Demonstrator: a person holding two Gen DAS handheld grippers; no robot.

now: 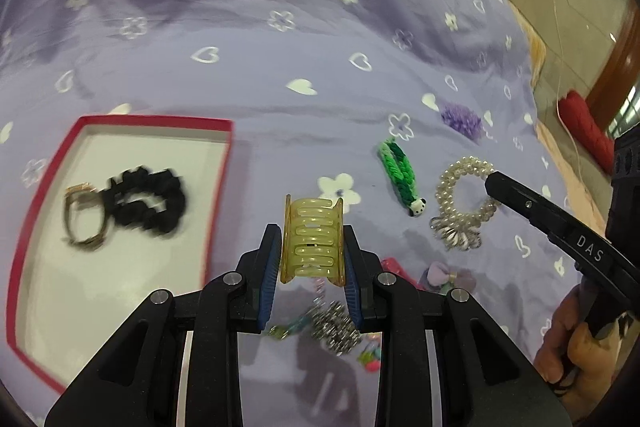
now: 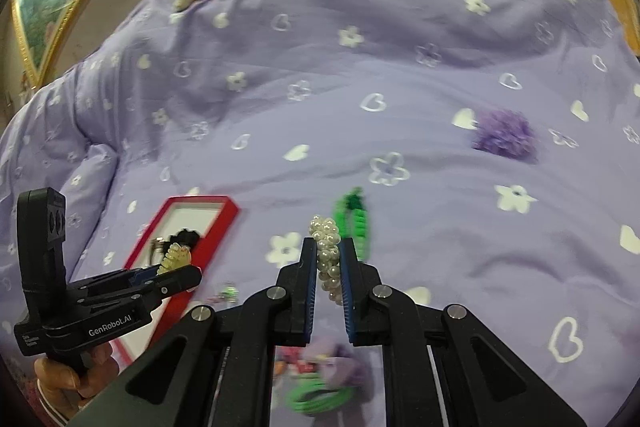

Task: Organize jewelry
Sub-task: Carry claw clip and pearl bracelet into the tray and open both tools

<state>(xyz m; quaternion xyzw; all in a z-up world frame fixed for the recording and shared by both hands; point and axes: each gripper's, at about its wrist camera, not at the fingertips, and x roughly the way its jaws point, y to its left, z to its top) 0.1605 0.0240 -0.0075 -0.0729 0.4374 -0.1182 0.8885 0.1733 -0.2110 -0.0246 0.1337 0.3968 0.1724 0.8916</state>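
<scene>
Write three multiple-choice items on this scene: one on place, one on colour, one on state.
1. Where is the black fabric scrunchie?
A. inside the red-rimmed box
B. on the purple quilt
C. in a hand-held gripper

2. What colour is the plastic claw clip?
A. red
B. translucent yellow
C. black

3. What is the right hand-held gripper doing?
A. open, empty
B. shut on the green braided band
C. shut on the white pearl bracelet

Answers: A, it lies beside a watch in the box; B, seen between the left hand-held gripper pads; C, pearls sit between its pads.

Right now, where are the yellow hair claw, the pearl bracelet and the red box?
yellow hair claw (image 1: 313, 241), left wrist view, middle teeth.
pearl bracelet (image 2: 329, 255), right wrist view, beads between the fingers.
red box (image 1: 160, 121), left wrist view, far rim.
</scene>
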